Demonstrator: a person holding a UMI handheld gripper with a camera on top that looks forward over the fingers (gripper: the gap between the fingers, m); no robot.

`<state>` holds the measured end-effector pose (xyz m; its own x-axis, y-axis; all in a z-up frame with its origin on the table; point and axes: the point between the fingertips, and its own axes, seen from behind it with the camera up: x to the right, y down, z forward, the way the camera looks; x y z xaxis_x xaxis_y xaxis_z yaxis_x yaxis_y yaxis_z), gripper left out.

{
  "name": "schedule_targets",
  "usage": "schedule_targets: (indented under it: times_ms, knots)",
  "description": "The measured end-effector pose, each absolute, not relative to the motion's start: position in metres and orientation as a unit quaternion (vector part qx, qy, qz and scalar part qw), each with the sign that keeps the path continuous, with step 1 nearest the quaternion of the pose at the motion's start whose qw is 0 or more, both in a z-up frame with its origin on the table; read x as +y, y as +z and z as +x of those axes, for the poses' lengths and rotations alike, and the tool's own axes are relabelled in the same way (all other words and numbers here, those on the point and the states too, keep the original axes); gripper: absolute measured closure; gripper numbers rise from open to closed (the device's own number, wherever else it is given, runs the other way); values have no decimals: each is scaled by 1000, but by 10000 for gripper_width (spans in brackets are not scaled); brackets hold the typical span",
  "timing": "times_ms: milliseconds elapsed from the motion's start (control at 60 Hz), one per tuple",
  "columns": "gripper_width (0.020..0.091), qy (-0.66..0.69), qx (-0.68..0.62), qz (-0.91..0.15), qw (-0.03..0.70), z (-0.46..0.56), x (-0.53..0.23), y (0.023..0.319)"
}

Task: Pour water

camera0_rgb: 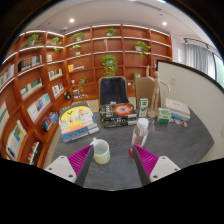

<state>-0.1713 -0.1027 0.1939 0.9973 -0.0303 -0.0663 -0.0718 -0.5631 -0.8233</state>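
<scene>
A small pale yellow-white cup [101, 151] stands upright on the grey table [120, 170], just ahead of my left finger and a little inside it. A clear bottle with a red cap and label [141, 130] stands upright beyond my right finger. My gripper [112, 160] is open, its magenta pads [79, 158] wide apart, and nothing is held between them. Both fingers hover over the table in front of the cup and bottle, touching neither.
Further back on the table lie a yellow picture book [75, 122], a black box with a colourful disc [120, 111] and stacked boxes [172, 112] at the right. A dark chair [113, 90] stands behind. Wooden shelves [40, 75] with books and plants line the room.
</scene>
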Motion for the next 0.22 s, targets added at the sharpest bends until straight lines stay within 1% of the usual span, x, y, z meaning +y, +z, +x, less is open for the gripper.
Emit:
schedule_targets:
  times_ms: [217]
  knots:
    - [282,10,21,-889,458,-170,-118,188]
